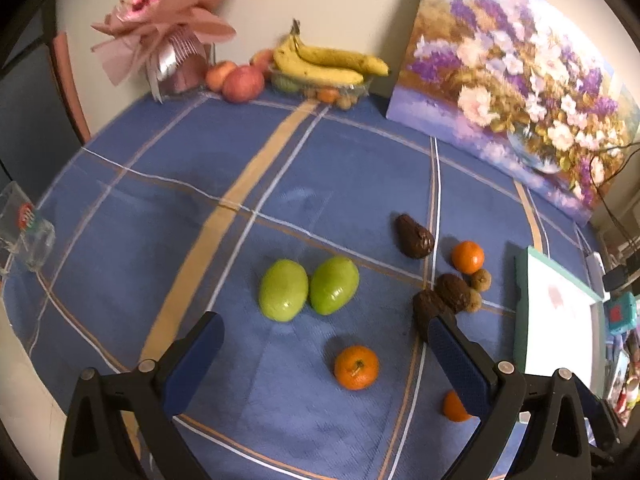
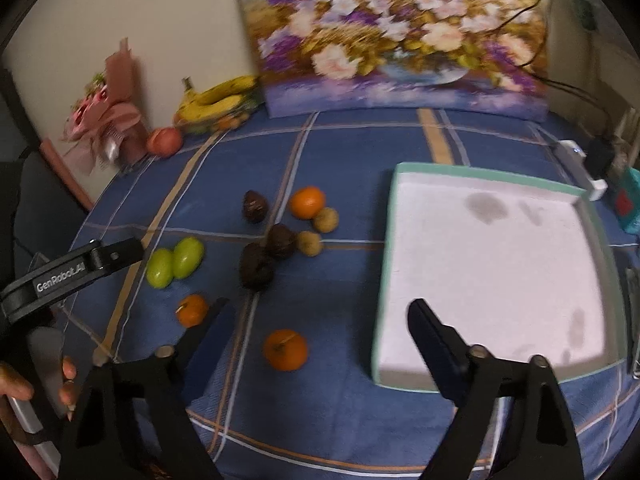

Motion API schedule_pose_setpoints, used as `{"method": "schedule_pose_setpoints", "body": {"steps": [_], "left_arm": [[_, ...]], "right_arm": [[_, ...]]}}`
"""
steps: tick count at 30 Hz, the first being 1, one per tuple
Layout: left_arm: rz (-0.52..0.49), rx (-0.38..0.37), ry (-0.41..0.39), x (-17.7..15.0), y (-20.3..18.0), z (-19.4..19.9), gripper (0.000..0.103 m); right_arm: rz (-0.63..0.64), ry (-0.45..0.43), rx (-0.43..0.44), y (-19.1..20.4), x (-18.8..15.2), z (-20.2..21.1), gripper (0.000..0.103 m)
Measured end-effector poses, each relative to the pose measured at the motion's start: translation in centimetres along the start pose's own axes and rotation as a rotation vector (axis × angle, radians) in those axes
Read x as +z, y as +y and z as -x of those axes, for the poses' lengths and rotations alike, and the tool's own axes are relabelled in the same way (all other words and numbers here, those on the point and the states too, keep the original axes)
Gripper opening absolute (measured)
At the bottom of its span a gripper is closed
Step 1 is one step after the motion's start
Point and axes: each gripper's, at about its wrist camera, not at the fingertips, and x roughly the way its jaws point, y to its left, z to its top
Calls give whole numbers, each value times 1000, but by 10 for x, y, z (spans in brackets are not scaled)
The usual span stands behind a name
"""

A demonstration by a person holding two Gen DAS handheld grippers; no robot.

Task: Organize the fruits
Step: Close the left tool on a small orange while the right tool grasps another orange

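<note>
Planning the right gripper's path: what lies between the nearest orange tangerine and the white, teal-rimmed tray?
Only bare blue plaid tablecloth between tangerine and tray, per the right wrist view.

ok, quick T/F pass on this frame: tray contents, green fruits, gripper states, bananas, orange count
1. The white tray holds an orange. False: no fruit lies in it.
2. The two green fruits lie side by side, touching. True.
3. The right gripper grips an orange. False: its jaws are open, nothing between them.
4. The bananas rest at the table's far edge by the wall. True.
5. The left gripper is open. True.
6. Only one orange is on the cloth. False: three loose ones, e.g..
</note>
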Motion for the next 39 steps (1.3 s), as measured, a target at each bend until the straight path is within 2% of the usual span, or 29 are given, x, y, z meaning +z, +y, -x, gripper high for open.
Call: {"method": "schedule_pose_setpoints", "body": {"steps": [4, 6, 10, 15, 20, 25, 33, 36, 39], "left_arm": [[17, -41, 101, -5, -4, -19, 101], [36, -63, 146, -7, -5, -29, 95], [58, -83, 225, -13, -9, -47, 85], [47, -78, 270, -20, -14, -57, 82], [91, -98, 326, -26, -8, -67, 63], [131, -107, 331, -30, -1, -68, 39], [171, -132, 308, -31, 14, -55, 36], [171, -152, 277, -28, 19, -43, 36], [154, -164, 243, -25, 15, -32, 36]], "right_arm": [[8, 75, 14, 7, 3, -19, 70], [9, 120, 40, 7, 2, -27, 62], [-4, 196, 84, 8, -3, -42, 60], [1, 269, 101, 13, -11, -56, 55], [16, 321, 100, 18, -18, -67, 48], [16, 335, 108, 18, -20, -66, 37], [-1, 312, 117, 16, -16, -60, 35], [-18, 270, 124, 13, -9, -46, 35], [-32, 202, 77, 8, -2, -32, 35]]}}
